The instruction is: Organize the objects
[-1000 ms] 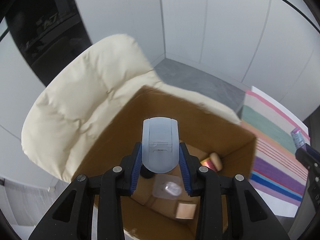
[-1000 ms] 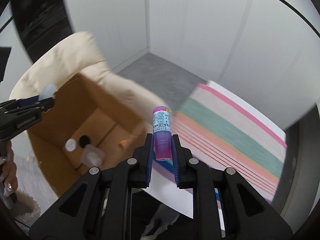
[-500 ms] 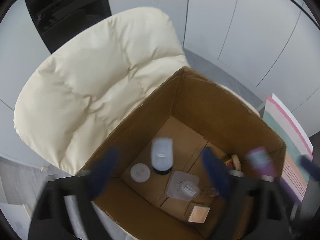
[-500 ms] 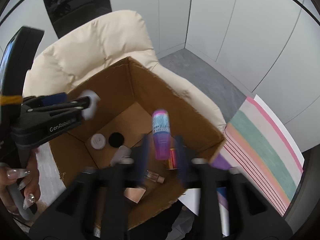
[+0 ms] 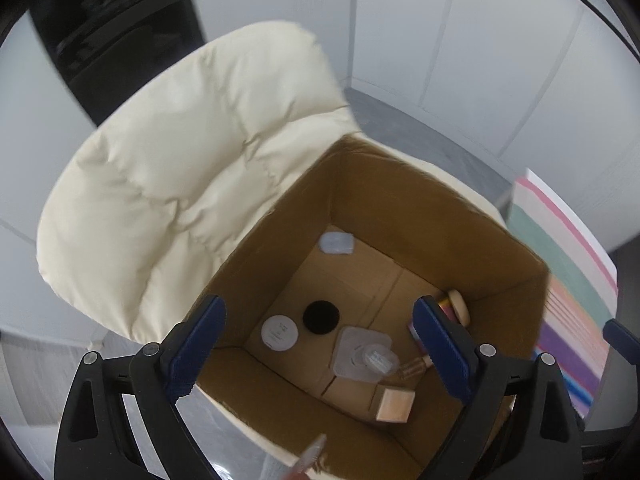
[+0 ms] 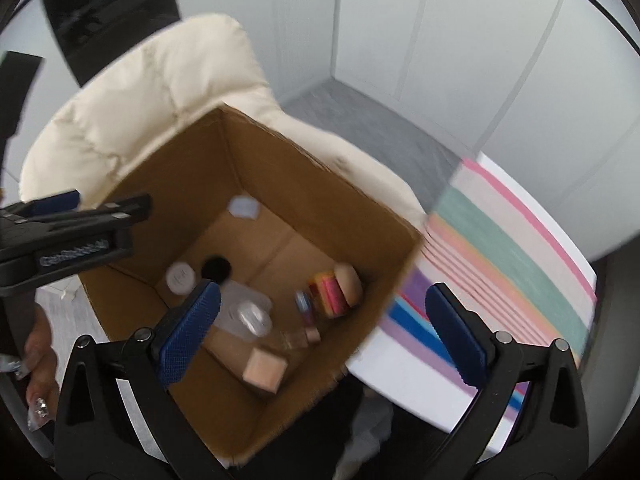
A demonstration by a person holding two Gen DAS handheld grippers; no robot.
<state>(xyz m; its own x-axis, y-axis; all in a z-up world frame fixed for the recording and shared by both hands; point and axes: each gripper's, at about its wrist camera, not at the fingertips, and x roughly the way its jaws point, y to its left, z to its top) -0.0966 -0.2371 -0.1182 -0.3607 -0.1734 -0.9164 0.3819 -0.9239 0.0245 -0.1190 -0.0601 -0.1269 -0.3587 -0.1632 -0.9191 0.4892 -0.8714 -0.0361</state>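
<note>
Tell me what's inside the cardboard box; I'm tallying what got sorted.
Inside the cardboard box: a pale blue case, white round lid, black disc, clear container, tan cube and pink-striped tube. The near wall hides the floor's front edge.

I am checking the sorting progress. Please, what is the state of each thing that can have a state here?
Brown cardboard box: open on top, several items inside.
Pale blue-grey plastic container: lying at the box's far wall.
Round white-lidded jar: upright on the box floor.
Left gripper: open, empty.
Right gripper: jaws just opened, empty.
</note>
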